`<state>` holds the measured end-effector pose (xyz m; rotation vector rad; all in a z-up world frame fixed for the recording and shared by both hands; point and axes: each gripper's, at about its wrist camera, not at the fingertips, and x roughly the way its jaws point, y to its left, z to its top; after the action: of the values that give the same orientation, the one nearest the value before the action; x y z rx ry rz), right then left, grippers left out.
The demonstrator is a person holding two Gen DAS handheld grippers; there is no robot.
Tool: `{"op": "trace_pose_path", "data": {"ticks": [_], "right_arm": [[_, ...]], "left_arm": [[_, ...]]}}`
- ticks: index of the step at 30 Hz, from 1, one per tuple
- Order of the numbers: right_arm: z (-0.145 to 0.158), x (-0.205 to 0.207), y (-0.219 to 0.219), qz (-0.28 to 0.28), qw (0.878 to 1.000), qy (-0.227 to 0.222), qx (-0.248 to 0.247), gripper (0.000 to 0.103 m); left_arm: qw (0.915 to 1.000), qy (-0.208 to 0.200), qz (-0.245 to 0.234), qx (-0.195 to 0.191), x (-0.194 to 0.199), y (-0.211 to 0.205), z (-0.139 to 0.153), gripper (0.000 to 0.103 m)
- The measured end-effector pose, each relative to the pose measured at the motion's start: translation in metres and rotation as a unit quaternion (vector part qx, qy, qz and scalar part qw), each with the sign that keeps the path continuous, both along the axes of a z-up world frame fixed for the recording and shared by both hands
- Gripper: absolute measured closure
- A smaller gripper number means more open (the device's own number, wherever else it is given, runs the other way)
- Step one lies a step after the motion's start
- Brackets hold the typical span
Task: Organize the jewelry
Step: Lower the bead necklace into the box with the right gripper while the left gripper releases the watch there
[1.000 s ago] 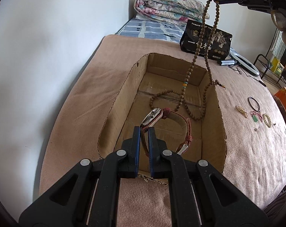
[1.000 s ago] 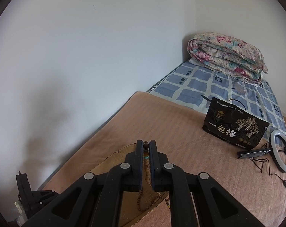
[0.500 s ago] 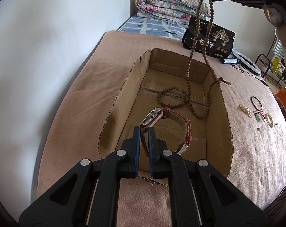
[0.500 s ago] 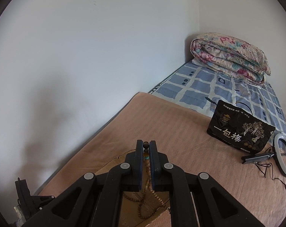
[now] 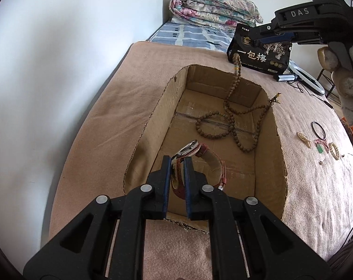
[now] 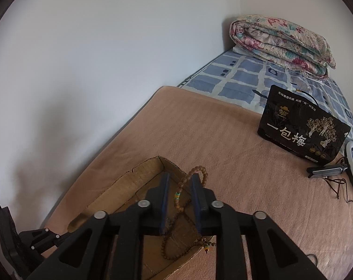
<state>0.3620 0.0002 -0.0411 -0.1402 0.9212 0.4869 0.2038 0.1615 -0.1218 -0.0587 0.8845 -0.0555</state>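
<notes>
Beads on the long wooden mala necklace [image 5: 232, 107] look light and hard, yet the strand as a whole is limp: it sags, coils and swings, so I judge it best taken by a short bunch of beads near the top of a loop, where the pads can pinch across the cord and not roll off a single round bead. Right now the right tool [image 6: 178, 184] has its jaws apart, and the strand's upper loop drapes over one finger and hangs between them, unclamped; the rest trails down into the cardboard box [image 5: 153, 126] on the bed [image 5: 101, 121], pooling on the floor of the box beside a smaller bead bracelet [image 5: 211, 126], while its tasselled end lies over the box's right rim. The beads are dull brown and matte, with a few green and orange marker beads showing in the right wrist view. Left tool [image 5: 176, 165] is closed on the strap of a wristwatch [image 5: 190, 149], held inside the near end of the box; its case looks metal and rigid, the reddish strap bendable, so the strap seems the safer grip. On the blanket to the right lie a black ring-shaped band [image 5: 318, 128], pale hair clips [image 5: 303, 137] and a green pendant [image 5: 319, 148], small and probably slippery.
</notes>
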Motion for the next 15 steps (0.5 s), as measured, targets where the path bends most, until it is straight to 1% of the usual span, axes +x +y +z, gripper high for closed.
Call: {"op": "trace_pose_path", "data": {"ticks": [2, 3, 4, 5, 6, 7, 11, 13, 15], "right_arm": [[-0.002, -0.005, 0.000, 0.005, 1.000, -0.002, -0.007, 0.071], [-0.003, -0.006, -0.001, 0.007, 1.000, -0.004, -0.012, 0.068], [-0.004, -0.009, -0.001, 0.008, 1.000, -0.005, -0.017, 0.060], [-0.005, -0.011, -0.002, 0.010, 1.000, -0.007, -0.020, 0.056], [-0.005, -0.015, -0.003, 0.010, 1.000, -0.009, -0.022, 0.048], [-0.004, -0.018, -0.004, 0.011, 1.000, -0.012, -0.023, 0.044], [0.000, -0.031, -0.008, 0.015, 0.999, -0.025, -0.033, 0.037], [0.004, -0.037, -0.012, 0.013, 0.999, -0.033, -0.035, 0.031], [0.010, -0.043, -0.018, 0.011, 0.999, -0.040, -0.033, 0.027]], "left_arm": [[1.0000, -0.003, 0.005, -0.007, 0.000, 0.002, 0.002, 0.091], [0.9999, -0.006, 0.007, -0.008, -0.001, 0.003, 0.004, 0.085], [0.9999, -0.008, 0.010, -0.008, -0.001, 0.004, 0.005, 0.078], [0.9998, -0.010, 0.013, -0.007, -0.001, 0.003, 0.006, 0.076], [0.9998, -0.011, 0.013, -0.008, -0.002, 0.003, 0.008, 0.076], [0.9998, -0.012, 0.013, -0.009, -0.003, 0.002, 0.009, 0.076], [0.9998, -0.018, 0.012, -0.005, -0.007, -0.003, 0.017, 0.076], [0.9997, -0.023, 0.011, -0.002, -0.011, -0.007, 0.022, 0.076], [0.9995, -0.029, 0.009, -0.001, -0.014, -0.011, 0.027, 0.076]]}}
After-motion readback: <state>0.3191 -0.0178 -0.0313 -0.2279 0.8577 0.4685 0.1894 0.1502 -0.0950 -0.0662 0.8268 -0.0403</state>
